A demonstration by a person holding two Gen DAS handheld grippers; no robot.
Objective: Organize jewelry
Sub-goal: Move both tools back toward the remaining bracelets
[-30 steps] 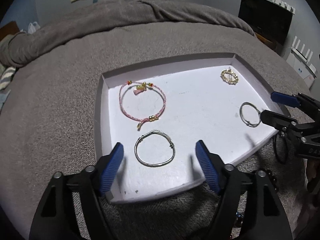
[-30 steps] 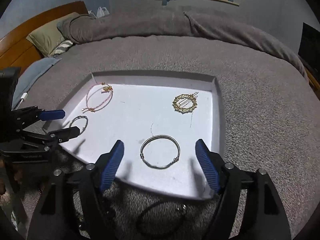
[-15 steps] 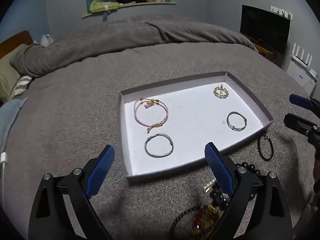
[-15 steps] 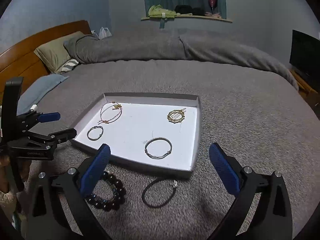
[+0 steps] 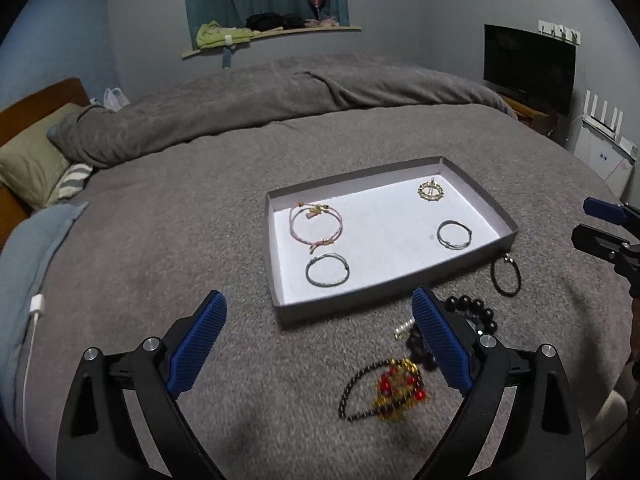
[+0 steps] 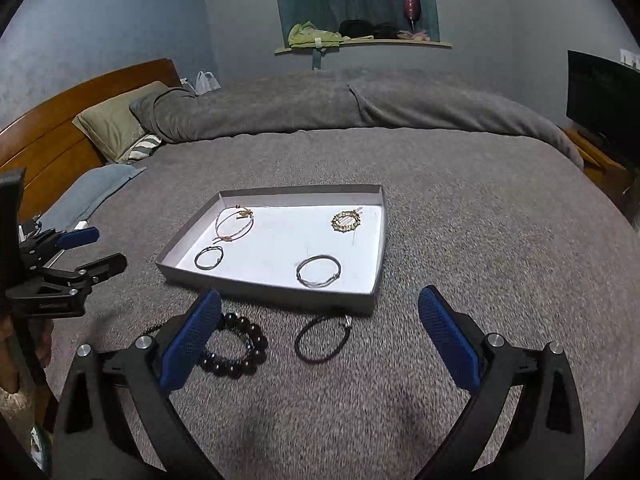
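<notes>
A shallow grey tray [image 5: 276,248] with a white floor lies on the grey bedspread. It holds a pink cord bracelet [image 5: 314,211], a silver bangle [image 5: 307,271], a second silver bangle [image 5: 438,234] and a gold round brooch [image 5: 431,191]. On the blanket in front of the tray lie a black cord bracelet [image 5: 493,276], a black bead bracelet [image 5: 466,301] and a beaded necklace with red and gold [image 5: 398,390]. My left gripper [image 5: 318,294] hangs open and empty short of the tray. My right gripper [image 6: 320,294] is open and empty too, above the bead bracelet [image 6: 260,340] and cord bracelet [image 6: 299,344].
A rolled grey duvet [image 5: 280,96] runs along the back of the bed, with pillows [image 5: 32,160] and a wooden headboard at the left. A white charging cable [image 5: 36,308] lies on a blue cloth. A dark screen [image 5: 528,68] stands at the right.
Both grippers have drawn back and up from the tray, and their jaws have widened. Each left a silver bangle lying in the tray. The loose jewelry in front of the tray has come into view.
</notes>
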